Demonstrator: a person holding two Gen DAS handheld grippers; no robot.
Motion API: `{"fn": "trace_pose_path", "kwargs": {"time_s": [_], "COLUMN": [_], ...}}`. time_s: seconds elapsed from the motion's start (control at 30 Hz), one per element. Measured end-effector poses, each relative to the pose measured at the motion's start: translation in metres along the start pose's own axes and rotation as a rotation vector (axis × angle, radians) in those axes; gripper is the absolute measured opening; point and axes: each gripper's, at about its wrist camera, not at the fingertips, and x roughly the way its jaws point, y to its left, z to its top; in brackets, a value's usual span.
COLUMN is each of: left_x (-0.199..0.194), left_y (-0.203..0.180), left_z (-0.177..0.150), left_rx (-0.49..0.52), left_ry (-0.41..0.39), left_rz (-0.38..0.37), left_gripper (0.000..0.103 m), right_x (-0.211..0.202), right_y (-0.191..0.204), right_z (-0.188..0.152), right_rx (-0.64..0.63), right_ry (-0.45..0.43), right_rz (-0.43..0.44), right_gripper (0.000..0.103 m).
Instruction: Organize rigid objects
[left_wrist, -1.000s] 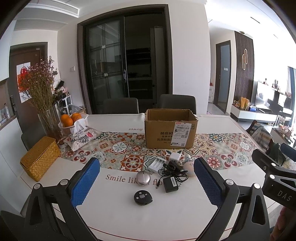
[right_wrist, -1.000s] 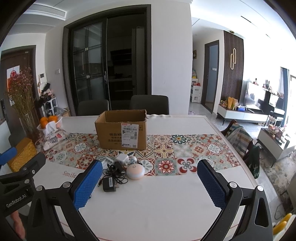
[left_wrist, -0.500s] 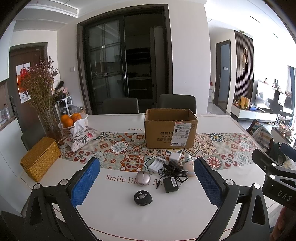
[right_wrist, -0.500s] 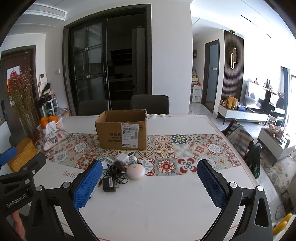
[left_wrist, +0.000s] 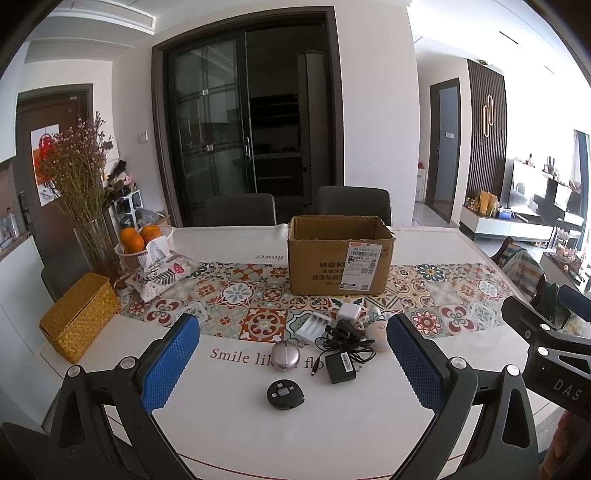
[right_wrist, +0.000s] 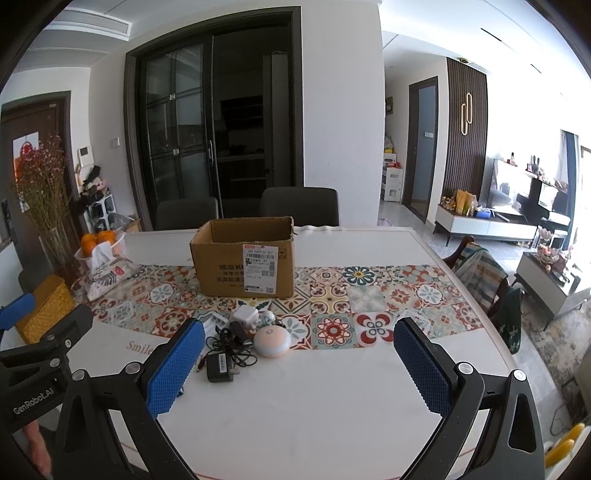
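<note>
Nothing organized yet: both claws, left claw (left_wrist: 291, 363) and right claw (right_wrist: 299, 363), wide open, empty. Gadget pile (left_wrist: 332, 343) at frame centre on desk (left_wrist: 332, 435), below cardboard box (left_wrist: 340, 254).

You are in a home, at a dining table (left_wrist: 229, 424) with a patterned tile-print runner (left_wrist: 258, 295) across it. Two upholstered chairs (left_wrist: 239, 209) stand at its far side before dark glass sliding doors (left_wrist: 236, 140). A vase of dried flowers (left_wrist: 83, 192) and a basket of oranges (left_wrist: 142, 236) sit at one end. To the right, a living area shows a TV cabinet (right_wrist: 487, 225).
</note>
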Motion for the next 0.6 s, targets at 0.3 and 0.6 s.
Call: {"fn": "trace_pose_path", "kwargs": {"time_s": [0.3,0.6], "left_x": [0.003,0.018], "left_y": [0.004,0.011], "left_z": [-0.002,-0.015], "left_rx": [-0.002,-0.008], "left_ry": [0.009,0.08], "left_rz": [0.002,0.006], "left_gripper": [0.103,0.103], "right_x": [0.004,0.023], "right_y": [0.004,0.015], "right_z": [-0.001,-0.01], "right_rx": [-0.004,-0.017], "right_ry": [0.006,0.076], "right_rz": [0.004,0.029], "right_gripper": [0.102,0.102]}}
